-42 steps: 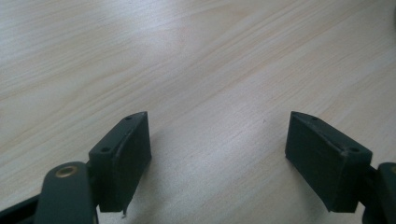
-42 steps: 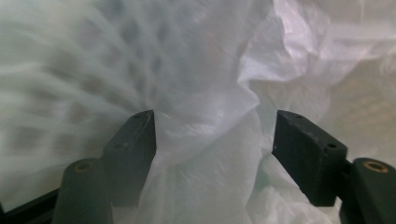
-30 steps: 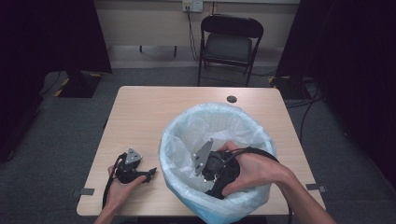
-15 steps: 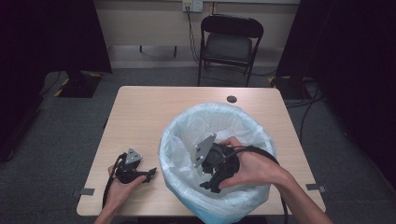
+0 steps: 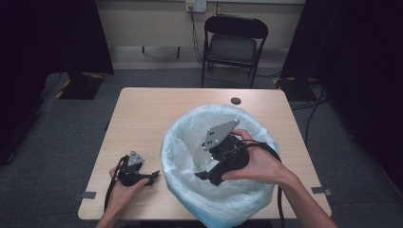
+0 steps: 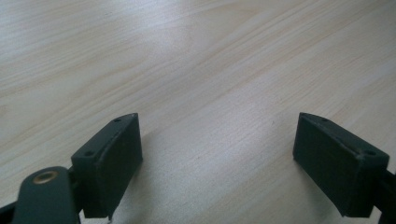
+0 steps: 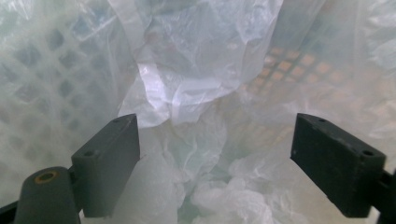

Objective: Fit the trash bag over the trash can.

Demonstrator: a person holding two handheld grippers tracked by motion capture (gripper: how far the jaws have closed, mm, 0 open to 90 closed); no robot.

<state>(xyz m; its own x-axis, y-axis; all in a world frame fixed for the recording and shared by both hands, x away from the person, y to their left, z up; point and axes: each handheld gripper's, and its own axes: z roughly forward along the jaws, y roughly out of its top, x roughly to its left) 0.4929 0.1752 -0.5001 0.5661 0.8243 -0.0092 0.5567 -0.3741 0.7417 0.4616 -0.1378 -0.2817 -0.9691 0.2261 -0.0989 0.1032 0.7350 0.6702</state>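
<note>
Plastic liner (image 7: 187,88) just ahead of right tongs (image 7: 215,158), jaws apart

A black folding chair (image 5: 235,45) stands on grey carpet (image 5: 57,142) behind the wooden table (image 5: 157,114).

Pale wood tabletop (image 5: 157,118). On it: bin w/ white liner (image 5: 190,142), front-right; small dark disc (image 5: 235,100) nr far edge; left gripper (image 5: 151,176) resting front-left.

high: above, facing table (image 5: 157,109) | left: close on tabletop | right: inside bag (image 7: 196,70), shared with high
</note>
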